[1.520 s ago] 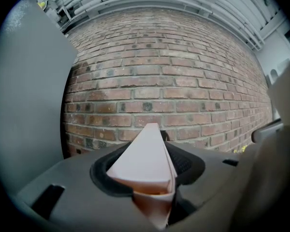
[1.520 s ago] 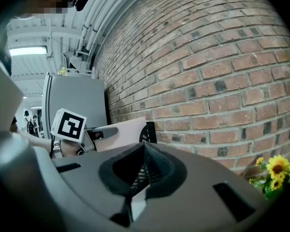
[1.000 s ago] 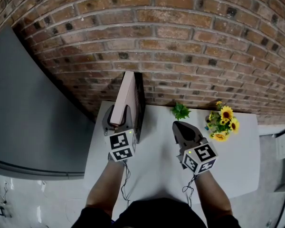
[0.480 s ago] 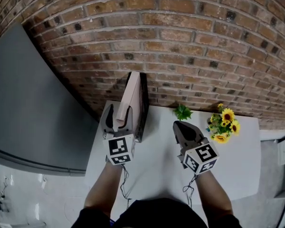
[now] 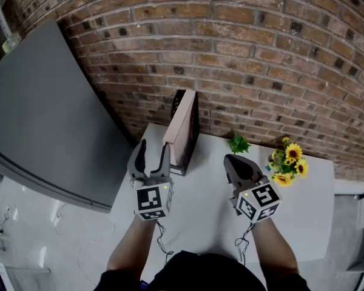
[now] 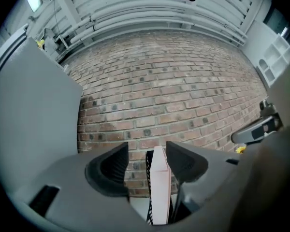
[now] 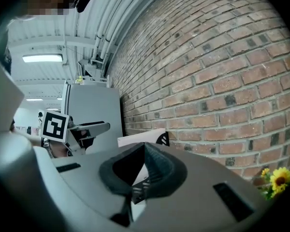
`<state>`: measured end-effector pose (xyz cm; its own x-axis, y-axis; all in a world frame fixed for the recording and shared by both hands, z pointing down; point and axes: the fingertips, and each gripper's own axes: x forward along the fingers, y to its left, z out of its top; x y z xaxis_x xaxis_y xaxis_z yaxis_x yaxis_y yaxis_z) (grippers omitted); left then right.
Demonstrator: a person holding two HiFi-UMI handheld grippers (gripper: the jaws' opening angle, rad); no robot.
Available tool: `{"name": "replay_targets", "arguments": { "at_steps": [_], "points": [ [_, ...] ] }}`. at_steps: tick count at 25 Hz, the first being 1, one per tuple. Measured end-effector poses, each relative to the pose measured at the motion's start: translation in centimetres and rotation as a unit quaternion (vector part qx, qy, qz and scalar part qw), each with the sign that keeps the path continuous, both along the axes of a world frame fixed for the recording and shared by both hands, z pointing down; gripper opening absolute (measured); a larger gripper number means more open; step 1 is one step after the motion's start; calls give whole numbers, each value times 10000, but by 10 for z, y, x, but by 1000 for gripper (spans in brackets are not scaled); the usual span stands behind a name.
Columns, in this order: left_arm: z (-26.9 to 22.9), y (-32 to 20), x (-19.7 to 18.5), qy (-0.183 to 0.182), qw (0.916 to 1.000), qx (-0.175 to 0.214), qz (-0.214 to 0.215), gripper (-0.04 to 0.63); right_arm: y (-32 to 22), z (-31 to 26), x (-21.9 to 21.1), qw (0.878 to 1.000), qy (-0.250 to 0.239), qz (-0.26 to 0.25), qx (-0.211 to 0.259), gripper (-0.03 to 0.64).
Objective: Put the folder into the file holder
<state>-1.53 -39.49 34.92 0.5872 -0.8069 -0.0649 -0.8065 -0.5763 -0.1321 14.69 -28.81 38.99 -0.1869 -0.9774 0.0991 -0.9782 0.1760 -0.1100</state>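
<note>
The pink folder [image 5: 182, 126] stands upright inside the black file holder [image 5: 193, 139] at the table's back left, against the brick wall. My left gripper [image 5: 154, 145] is open, just in front and left of the holder, touching nothing. In the left gripper view the folder [image 6: 159, 192] and the mesh holder [image 6: 148, 178] show ahead through the gap of my left gripper [image 6: 147, 151], apart from both fingers. My right gripper [image 5: 230, 159] is shut and empty over the table's middle. In the right gripper view my right gripper [image 7: 144, 148] points toward the folder [image 7: 137, 139].
The white table [image 5: 200, 193] is small. A green sprig [image 5: 238, 144] and a bunch of sunflowers [image 5: 288, 161] lie at its back right. A large grey cabinet [image 5: 42, 114] stands close on the left. The brick wall [image 5: 242, 59] runs behind.
My left gripper has opened, let go of the folder and drawn back toward me. The folder stays standing in the holder. The right gripper has barely moved.
</note>
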Motion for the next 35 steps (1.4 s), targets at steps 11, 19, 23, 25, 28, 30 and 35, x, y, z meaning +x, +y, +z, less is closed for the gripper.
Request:
{"name": "replay_targets", "arguments": {
  "at_steps": [11,19,23,25,28,30,35],
  "points": [
    [6,99,-29,-291,9984,-311,-385,13,57,-16,-21,9977,-146,-629,201,3],
    [34,165,-50,-607,9943,-789,-371,6,90,-2,-50,9938,-367,-1042,118,3],
    [44,188,-60,-606,9935,-940,-207,6,98,8,-71,9921,-446,-1175,34,3],
    [48,197,-63,-577,9935,-975,-88,6,99,10,-80,9917,-458,-1199,11,3],
    [52,209,-68,-542,9930,-1037,126,6,105,11,-93,9921,-444,-1177,-11,3],
    [56,216,-72,-484,9916,-1168,287,6,110,9,-101,9928,-406,-1125,-3,2],
    [50,226,-78,-179,9895,-1251,702,6,124,4,-113,9958,-445,-797,20,3]
  ]
}}
